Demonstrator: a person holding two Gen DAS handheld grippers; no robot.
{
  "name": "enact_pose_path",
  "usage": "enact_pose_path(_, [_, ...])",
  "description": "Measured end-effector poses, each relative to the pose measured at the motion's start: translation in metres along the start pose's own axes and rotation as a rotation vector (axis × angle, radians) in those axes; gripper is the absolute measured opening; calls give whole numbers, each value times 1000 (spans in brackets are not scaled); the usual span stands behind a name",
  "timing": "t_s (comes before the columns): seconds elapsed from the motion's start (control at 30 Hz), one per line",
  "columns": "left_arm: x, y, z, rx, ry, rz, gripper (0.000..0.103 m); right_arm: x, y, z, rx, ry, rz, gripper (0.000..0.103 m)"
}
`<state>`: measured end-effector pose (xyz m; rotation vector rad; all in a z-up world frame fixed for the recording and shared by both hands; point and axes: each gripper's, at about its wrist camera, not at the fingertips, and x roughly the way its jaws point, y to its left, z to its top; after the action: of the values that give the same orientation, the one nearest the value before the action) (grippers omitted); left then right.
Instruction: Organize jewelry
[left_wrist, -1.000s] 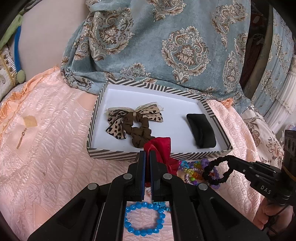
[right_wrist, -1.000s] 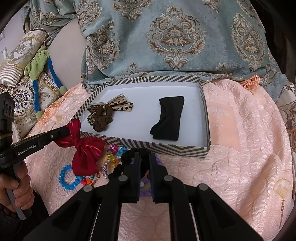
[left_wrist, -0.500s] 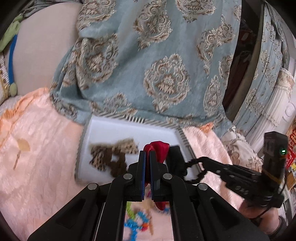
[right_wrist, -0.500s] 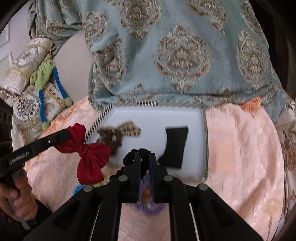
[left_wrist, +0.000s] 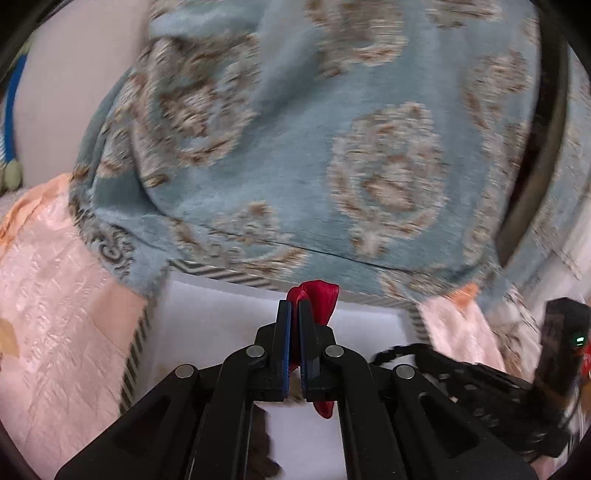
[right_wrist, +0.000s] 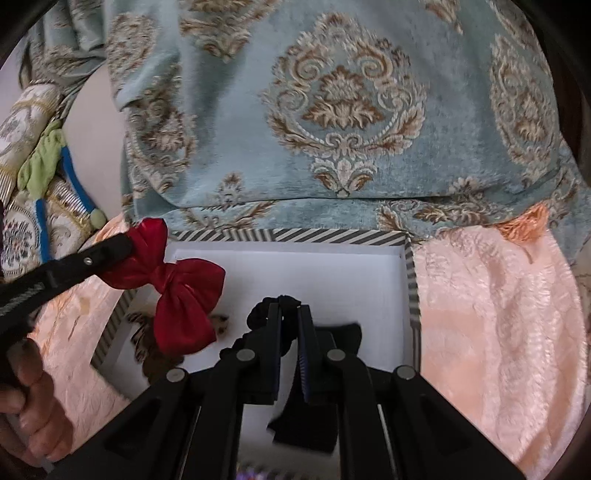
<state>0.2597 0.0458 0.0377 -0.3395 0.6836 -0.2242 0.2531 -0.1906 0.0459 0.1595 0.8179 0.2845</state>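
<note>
My left gripper (left_wrist: 294, 308) is shut on a red satin bow (left_wrist: 319, 301), held above the white striped-rim box (left_wrist: 207, 317). From the right wrist view the same red bow (right_wrist: 181, 291) hangs from the left gripper (right_wrist: 127, 245) over the box's left edge. My right gripper (right_wrist: 289, 310) is shut on a black beaded bracelet (right_wrist: 260, 315), over the middle of the box (right_wrist: 347, 273). Inside the box lie a leopard-print bow (right_wrist: 142, 325) and a black cloth piece (right_wrist: 347, 334), both partly hidden by the grippers.
A blue patterned cushion (right_wrist: 332, 110) rises right behind the box. Pink quilted bedding (right_wrist: 491, 314) surrounds it. A person's hand (right_wrist: 29, 402) holds the left gripper's handle at lower left. A green and blue toy (right_wrist: 44, 166) lies at far left.
Both grippers moved forward from the pile of beads to above the box, carrying the red bow and the black bracelet. The bead bracelets have dropped out of view.
</note>
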Motion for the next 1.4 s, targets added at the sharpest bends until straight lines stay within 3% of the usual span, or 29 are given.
enact_pose_path(0.23, [29, 46, 4, -107, 30, 87, 0, 47, -17, 27, 70, 47, 6, 8])
enact_pose_path(0.37, [38, 57, -2, -141, 81, 133, 0, 65, -28, 22, 80, 96, -50, 8])
enact_pose_path(0.47, [41, 59, -6, -142, 105, 175, 0, 70, -34, 18, 98, 119, -45, 10])
enact_pose_path(0.57, [42, 62, -7, -159, 128, 173, 2, 65, -33, 19, 90, 105, -51, 23])
enact_pose_path(0.6, [40, 63, -6, -169, 129, 173, 3, 63, -32, 19, 86, 100, -50, 34])
enact_pose_path(0.63, [38, 63, -6, -176, 130, 174, 5, 61, -31, 19, 83, 88, -49, 40])
enact_pose_path(0.73, [27, 64, -2, -198, 133, 154, 12, 51, -29, 20, 78, 53, -55, 40])
enact_pose_path(1.0, [-19, 52, -16, -140, 127, 115, 12, -9, -20, 8, 41, -33, -57, 40])
enact_pose_path(1.2, [-68, 35, -44, -16, 115, 77, 12, -67, -4, -30, 35, -67, 6, 40])
enact_pose_path(1.3, [-81, 35, -68, -12, 153, 58, 12, -95, 7, -55, 0, -77, 38, 40])
enact_pose_path(1.4, [-95, 30, -96, 35, 191, 30, 12, -106, 13, -84, -38, -34, 29, 44])
